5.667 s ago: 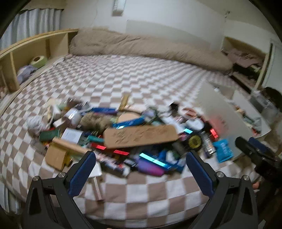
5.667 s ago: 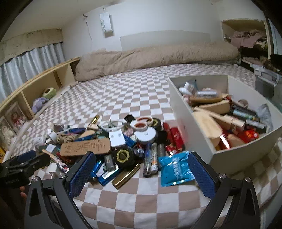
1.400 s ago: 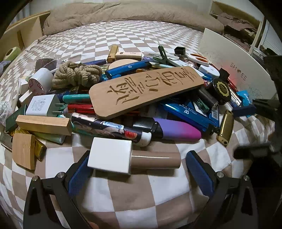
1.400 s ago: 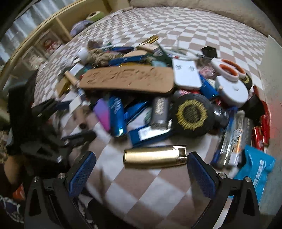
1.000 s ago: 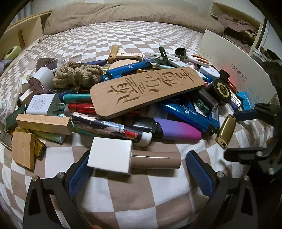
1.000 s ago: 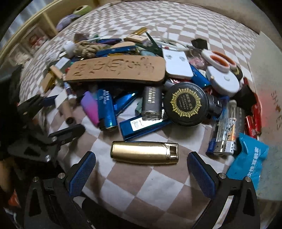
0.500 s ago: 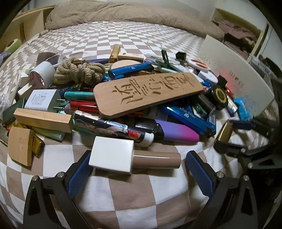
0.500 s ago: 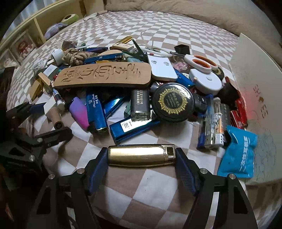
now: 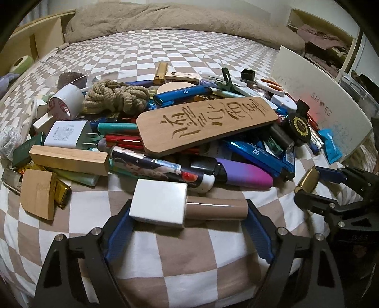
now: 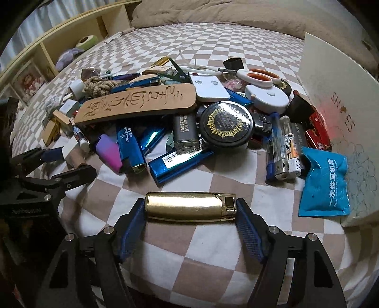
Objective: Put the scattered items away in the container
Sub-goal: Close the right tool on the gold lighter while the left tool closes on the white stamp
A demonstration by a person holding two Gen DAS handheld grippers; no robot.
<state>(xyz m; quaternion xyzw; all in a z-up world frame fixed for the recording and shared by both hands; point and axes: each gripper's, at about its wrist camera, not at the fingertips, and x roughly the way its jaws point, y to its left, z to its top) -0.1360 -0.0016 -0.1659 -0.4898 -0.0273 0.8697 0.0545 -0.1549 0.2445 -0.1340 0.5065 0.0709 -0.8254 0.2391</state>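
Note:
A heap of scattered items lies on the checkered bed. My left gripper (image 9: 188, 219) is shut on a white-capped tan tube (image 9: 187, 207) at the heap's near edge, gripped end to end. My right gripper (image 10: 190, 210) is shut on a gold lighter (image 10: 190, 206), also end to end, on the bedsheet. The white container (image 10: 336, 99) stands at the right; only its outer wall shows. The right gripper with the gold lighter (image 9: 306, 181) also shows at the right of the left wrist view.
A carved wooden plaque (image 9: 206, 123) tops the heap, with a rope bundle (image 9: 116, 98), wooden blocks (image 9: 68, 160), blue lighters (image 10: 131, 150), a round black tin (image 10: 226, 124), scissors (image 10: 258, 77) and a blue packet (image 10: 325, 182). A wooden shelf (image 10: 71, 35) runs along the left. A beige duvet (image 9: 180, 15) lies behind.
Both grippers came down to the heap from farther back. In the last half second the left jaws closed onto the tube, and the right jaws tightened on the gold lighter.

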